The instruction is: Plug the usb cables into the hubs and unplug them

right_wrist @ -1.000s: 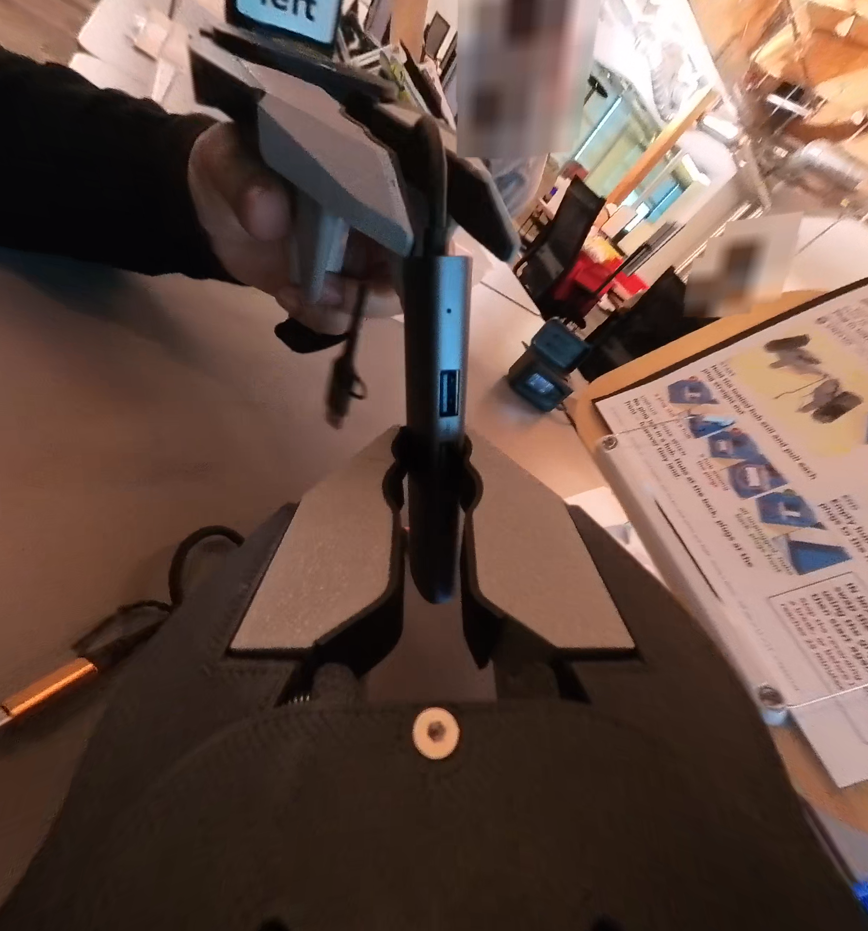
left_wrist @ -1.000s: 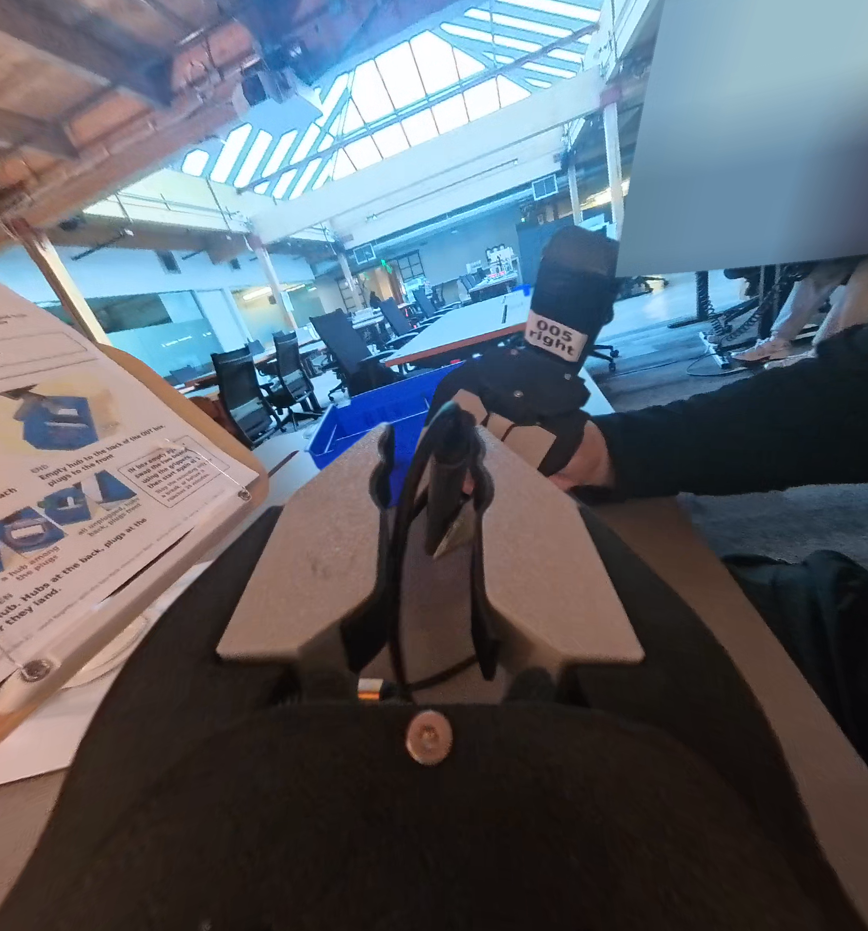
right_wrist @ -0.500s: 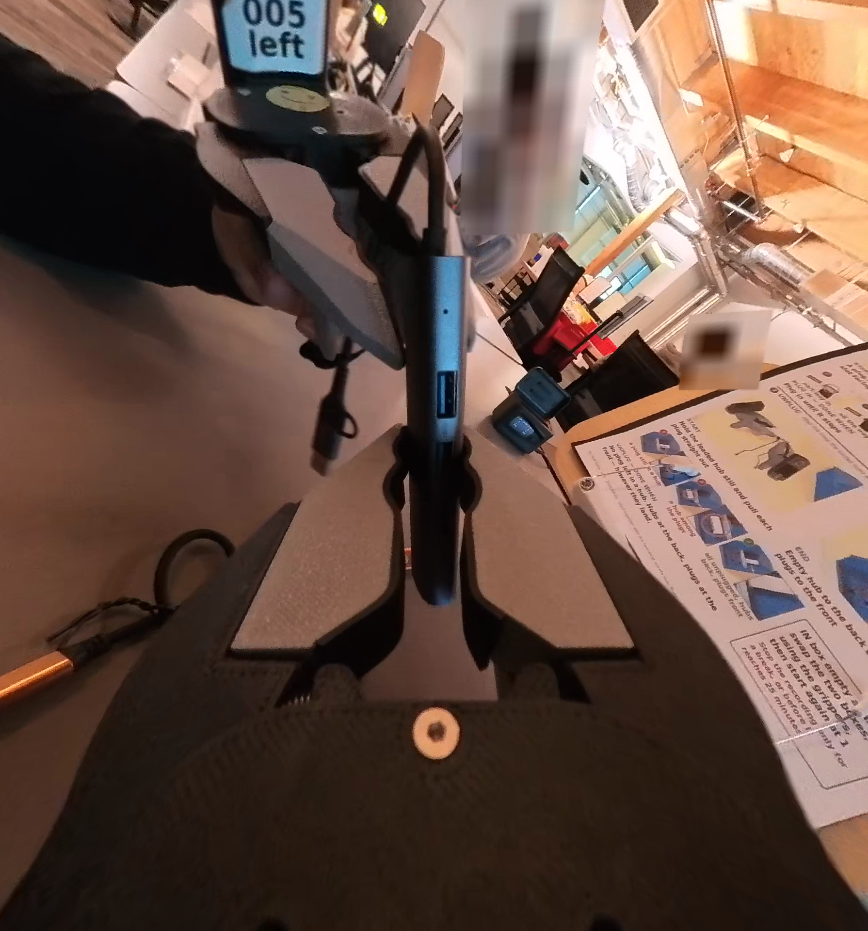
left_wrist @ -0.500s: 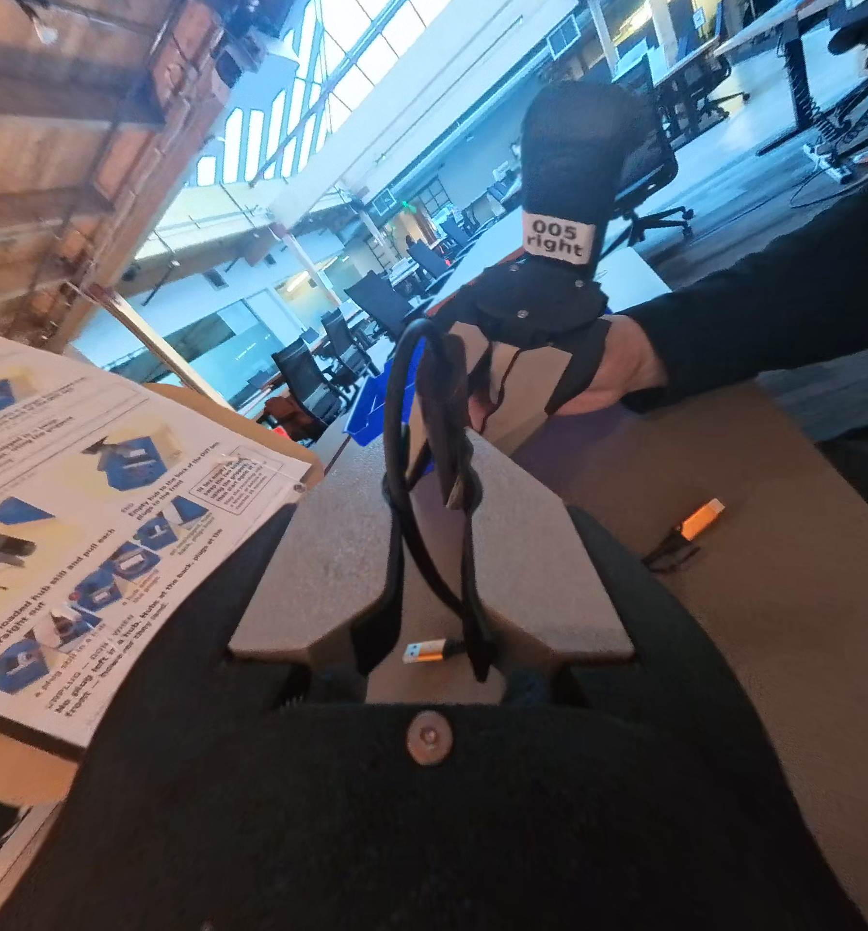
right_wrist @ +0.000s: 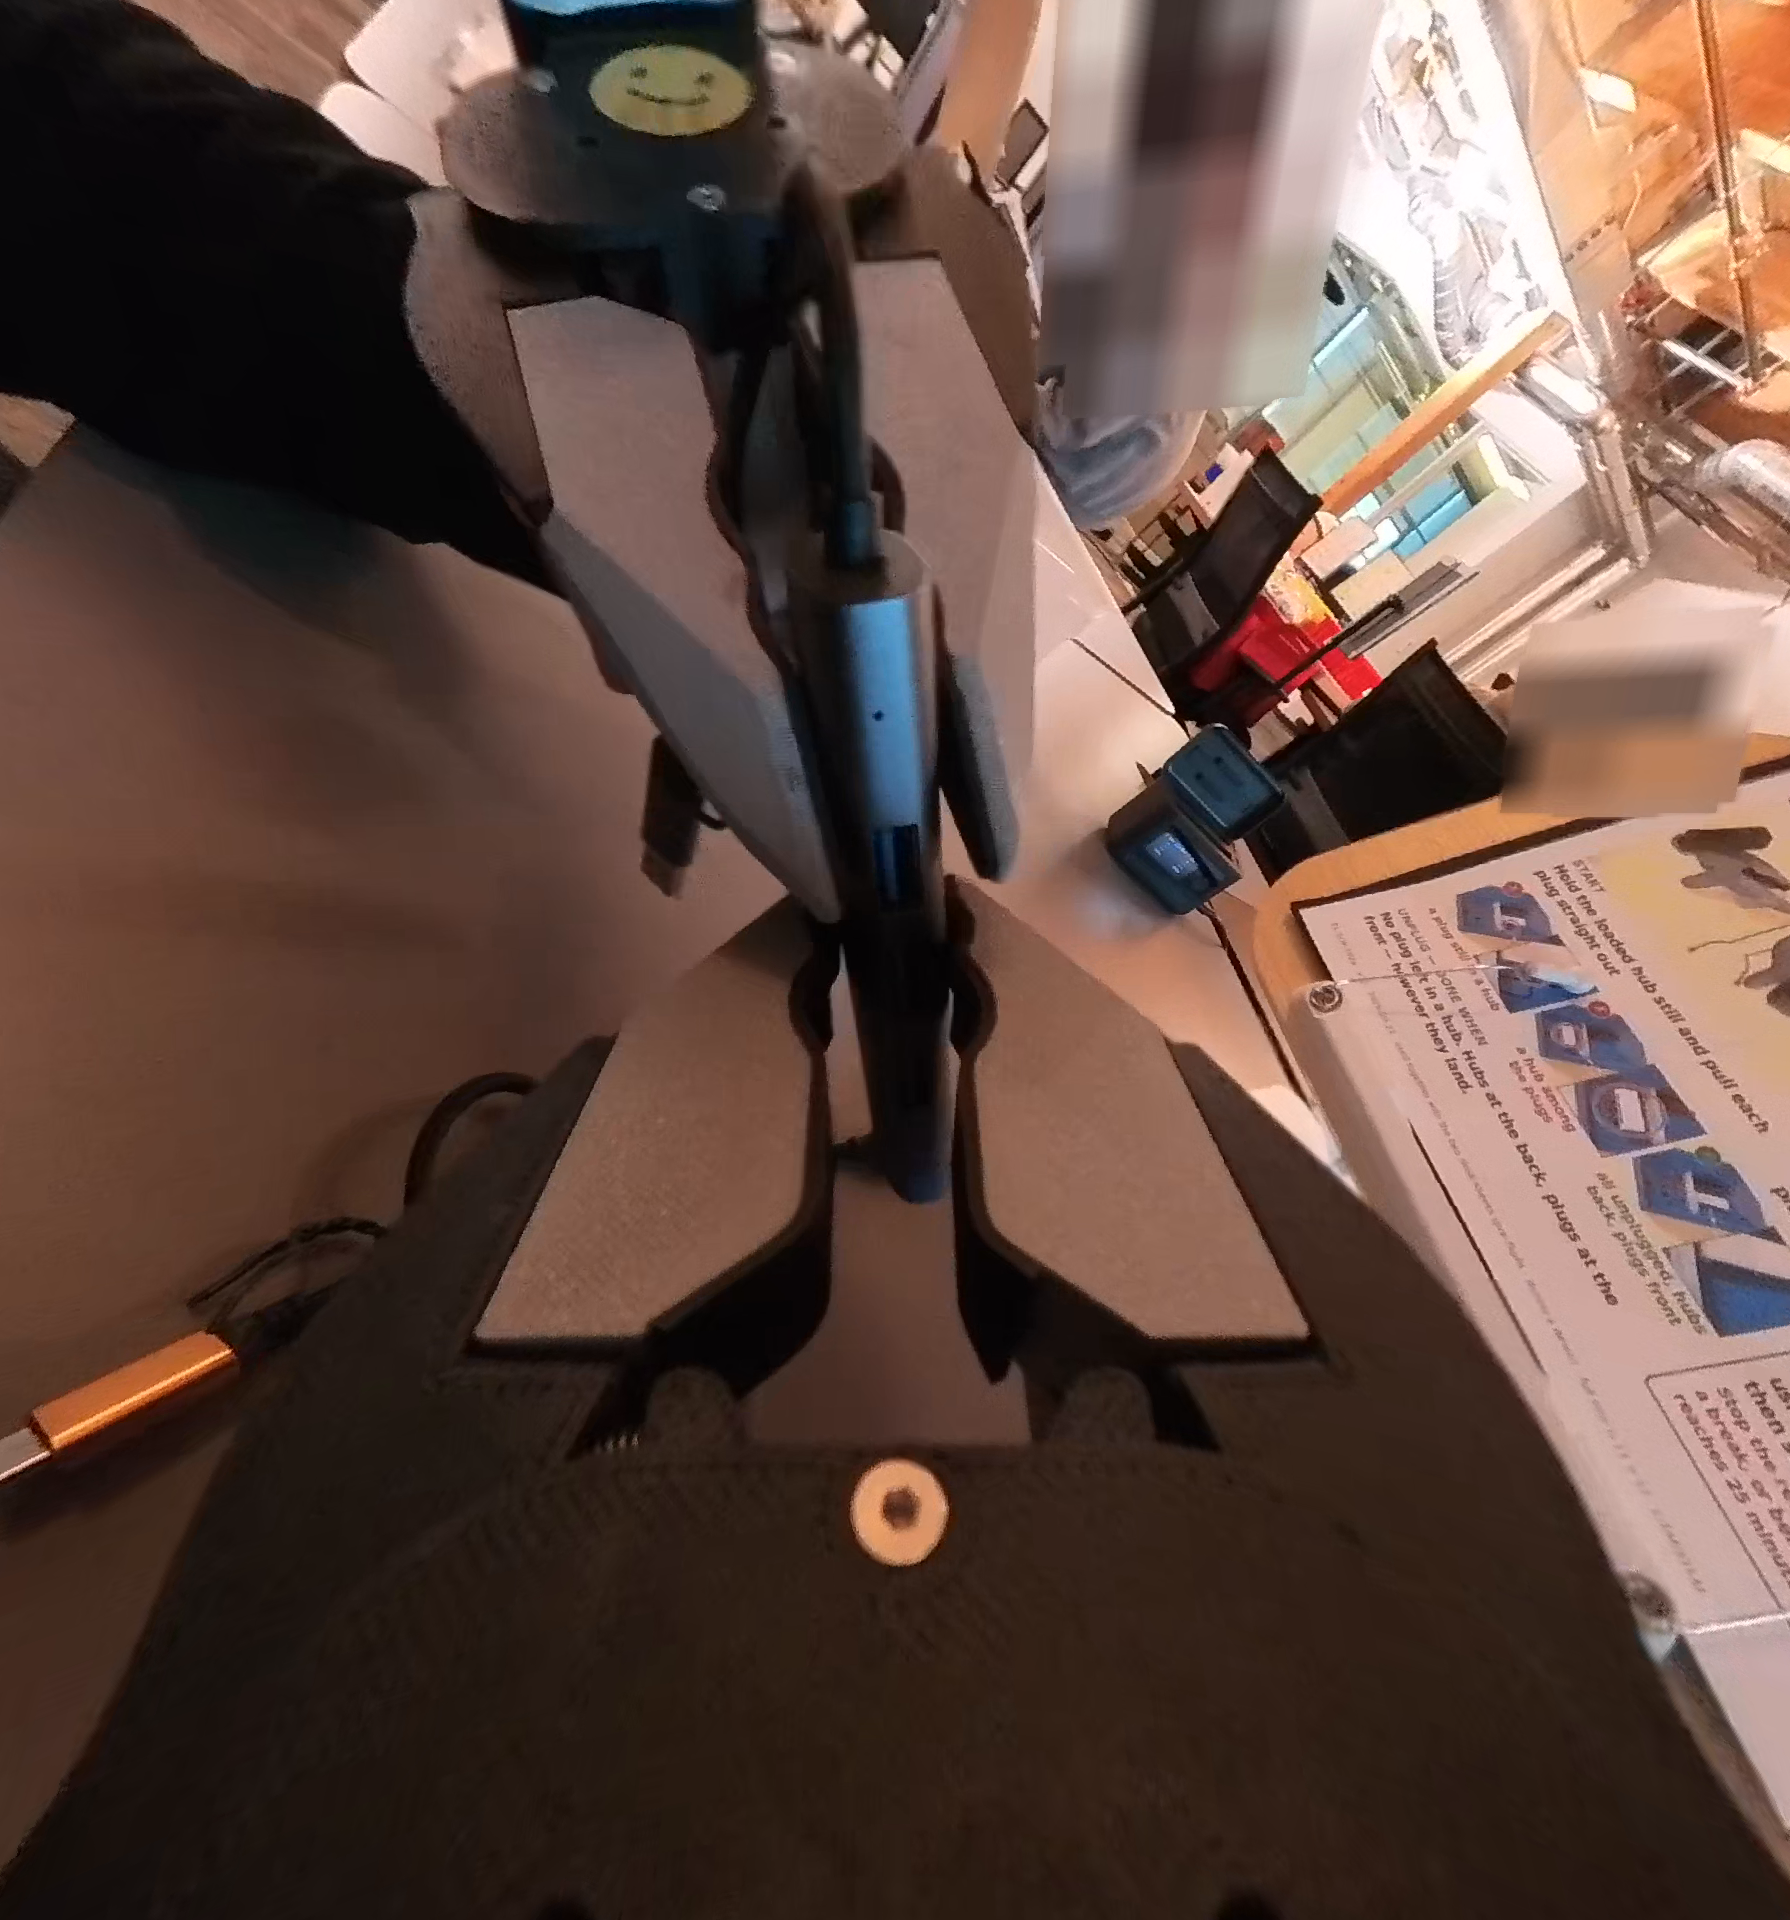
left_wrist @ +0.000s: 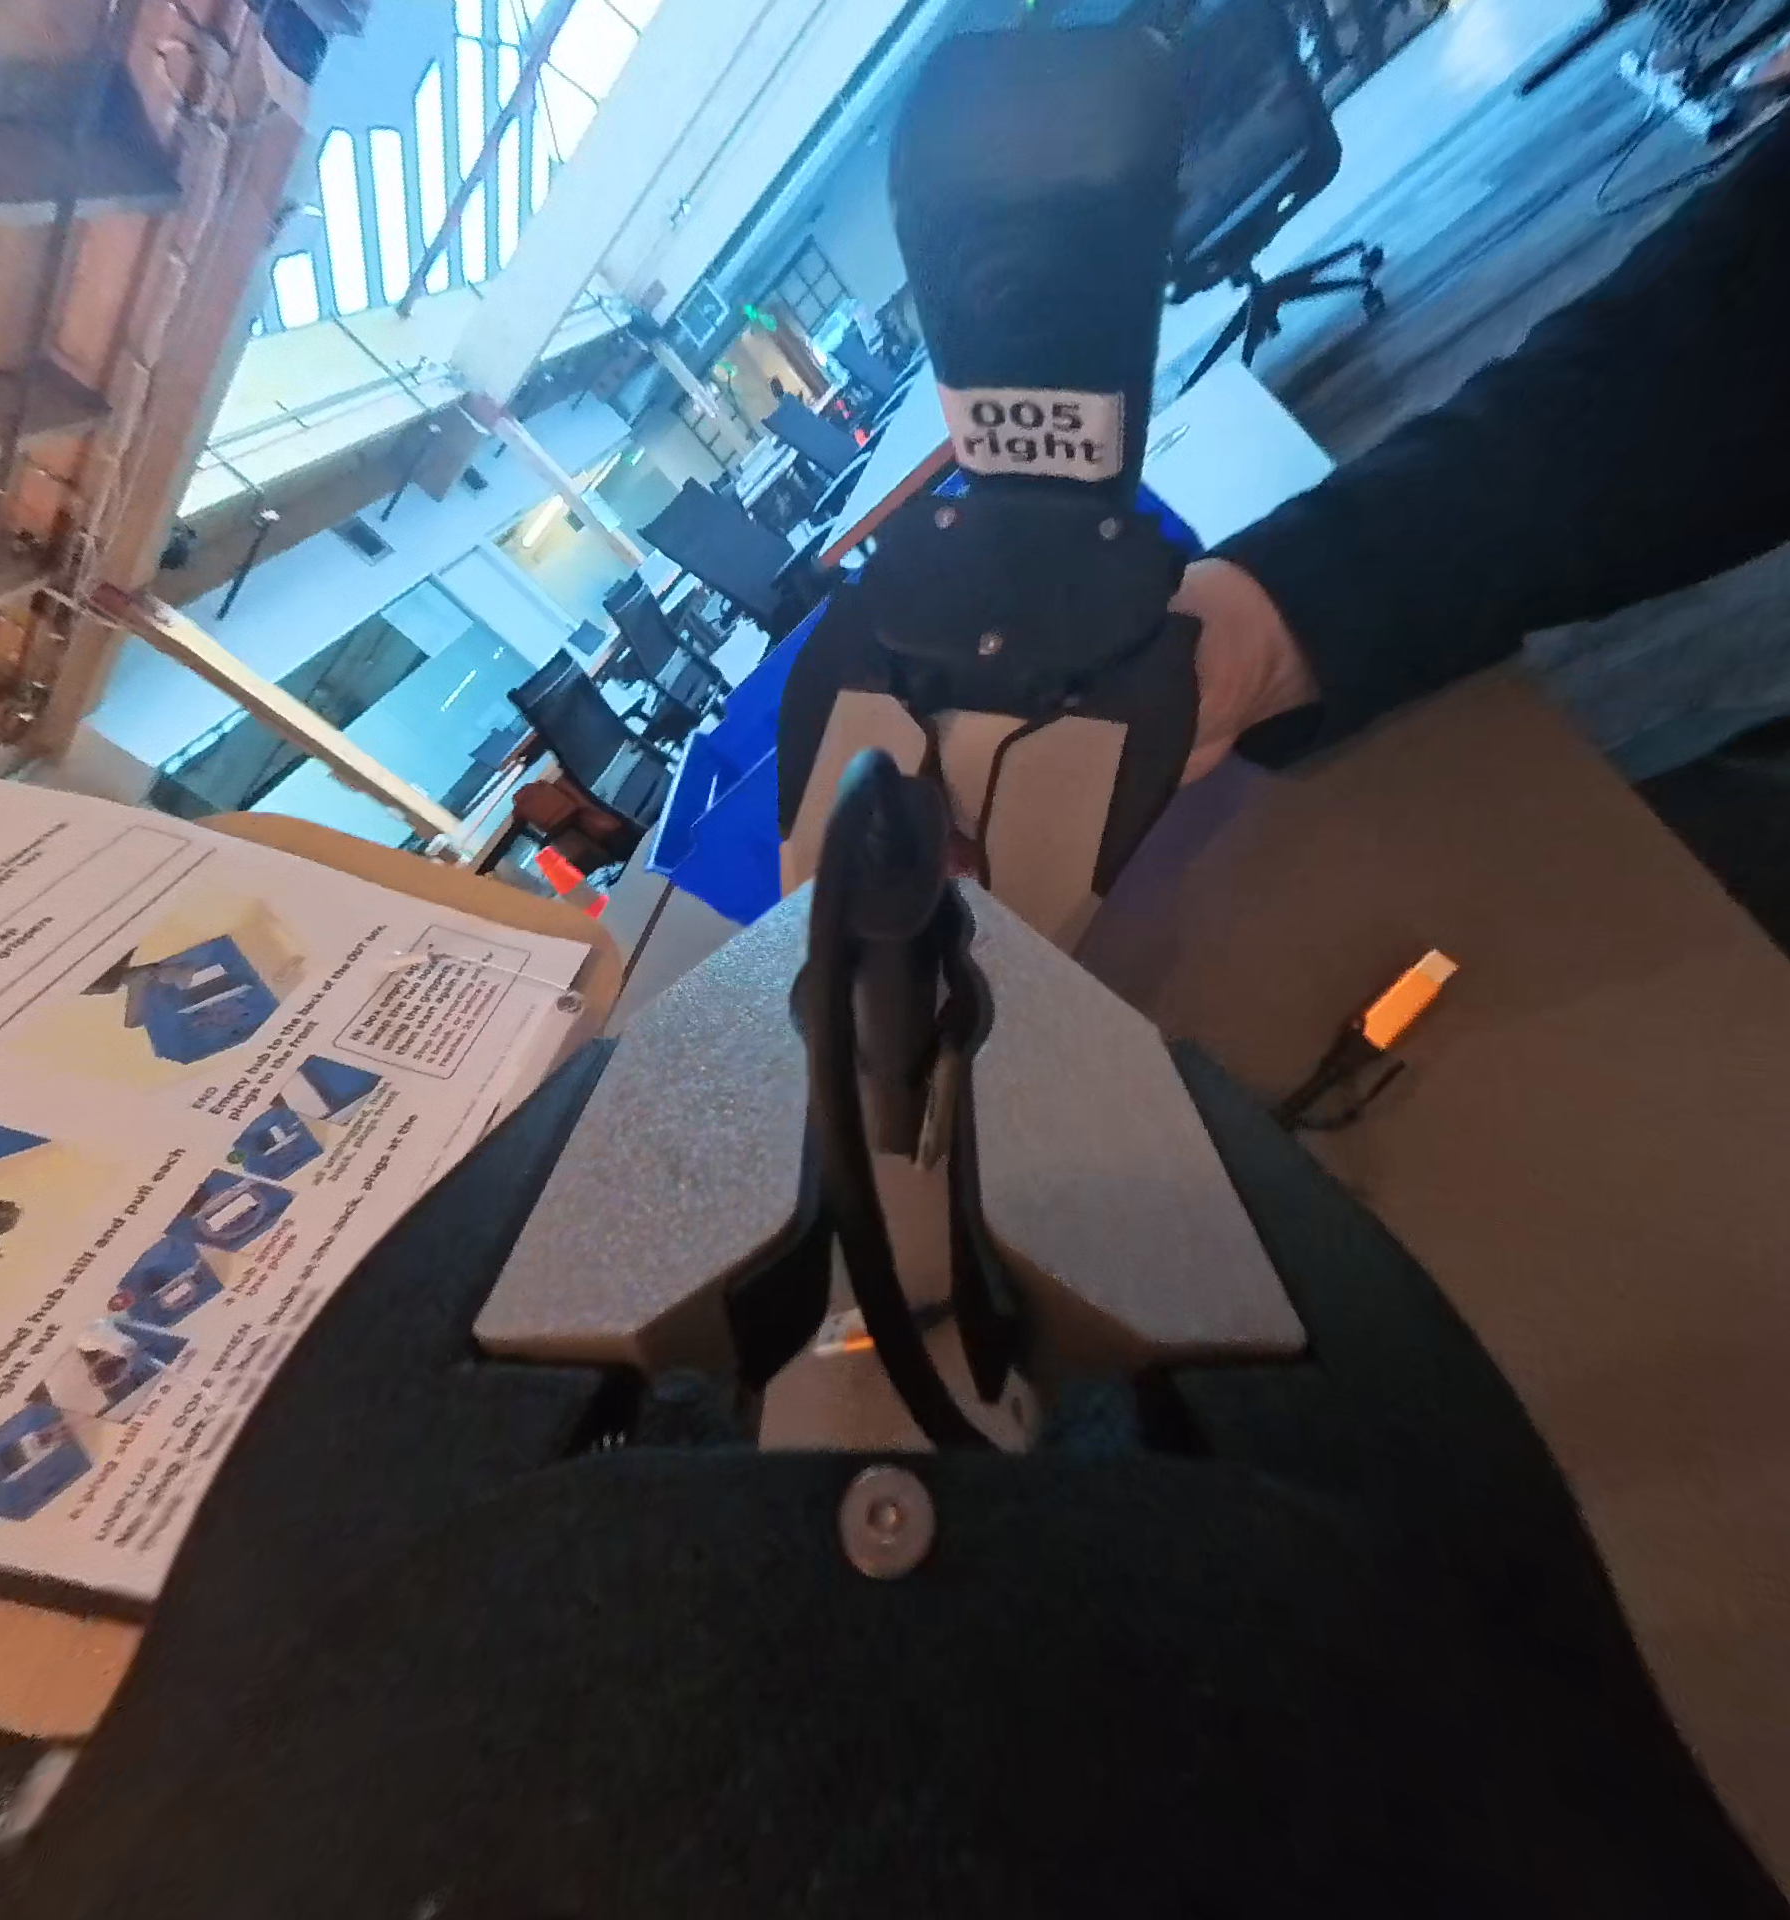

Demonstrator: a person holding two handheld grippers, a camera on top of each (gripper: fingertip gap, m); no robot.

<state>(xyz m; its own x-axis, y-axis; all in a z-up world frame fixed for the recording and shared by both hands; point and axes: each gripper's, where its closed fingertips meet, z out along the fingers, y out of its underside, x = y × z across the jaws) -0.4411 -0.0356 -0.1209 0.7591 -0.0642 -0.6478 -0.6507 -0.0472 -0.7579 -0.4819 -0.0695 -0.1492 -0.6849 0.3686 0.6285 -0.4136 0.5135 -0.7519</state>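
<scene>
A slim grey USB hub [right_wrist: 886, 717] stands on edge between both grippers. My right gripper [right_wrist: 889, 966] is shut on its lower end. My left gripper [right_wrist: 901, 873] faces it from above and is shut on the hub's upper end and its black cable [right_wrist: 839, 395], with fingertips almost meeting the right ones. The cable's dark plug [right_wrist: 667, 831] hangs loose to the left. In the left wrist view my left gripper [left_wrist: 886, 997] pinches the black cable loop [left_wrist: 875, 831], and the right gripper [left_wrist: 958, 831] is just beyond. An orange USB plug [right_wrist: 112, 1403] lies loose on the table.
The orange plug also shows in the left wrist view [left_wrist: 1405, 1013] on the brown table [left_wrist: 1597, 1247]. An instruction sheet on a board [left_wrist: 195, 1143] lies beside the grippers. A blue bin [left_wrist: 725, 831] stands behind. A small blue device [right_wrist: 1192, 821] sits near the sheet [right_wrist: 1597, 1195]. About 5 centimetres separates my left fingertips from my right. Both grippers' tips are roughly 12 centimetres from the orange USB plug [right_wrist: 112, 1403]. Seen from the left wrist view [left_wrist: 1397, 993] as well.
The two grippers have closed in on each other along the hub, so the left fingers now overlap more of it. Both views have tipped down toward the table.
</scene>
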